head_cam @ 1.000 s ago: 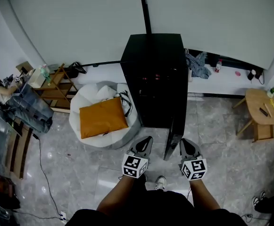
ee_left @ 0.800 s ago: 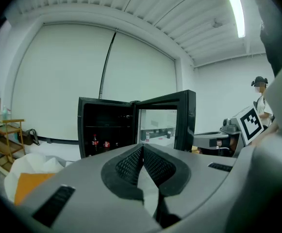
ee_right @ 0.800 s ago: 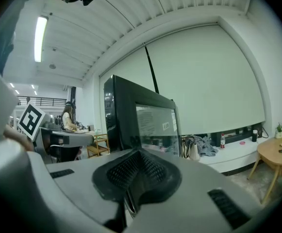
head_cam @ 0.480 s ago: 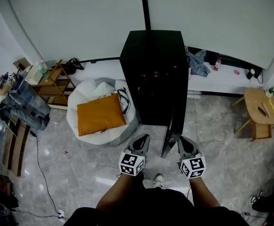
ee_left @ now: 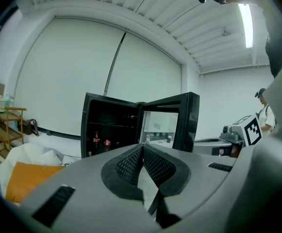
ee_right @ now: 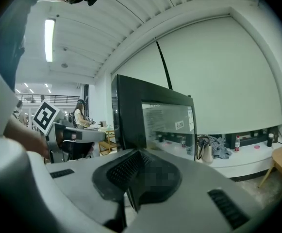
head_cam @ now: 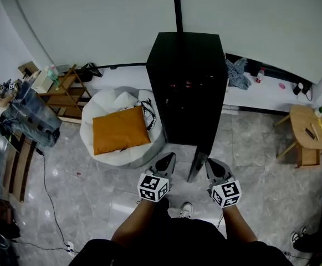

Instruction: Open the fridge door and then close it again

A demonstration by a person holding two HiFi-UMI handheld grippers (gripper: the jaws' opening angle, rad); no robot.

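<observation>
Black fridge, one door ajar; left hand-held gripper and right hand-held gripper both closed, empty.

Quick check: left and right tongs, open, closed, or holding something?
Left tongs: closed, holding nothing.
Right tongs: closed, holding nothing.

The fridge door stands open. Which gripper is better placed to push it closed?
Right, probably. The right gripper is beside the door's outer face, the side to push. The left gripper is on the inner side, facing the open fridge.
</observation>
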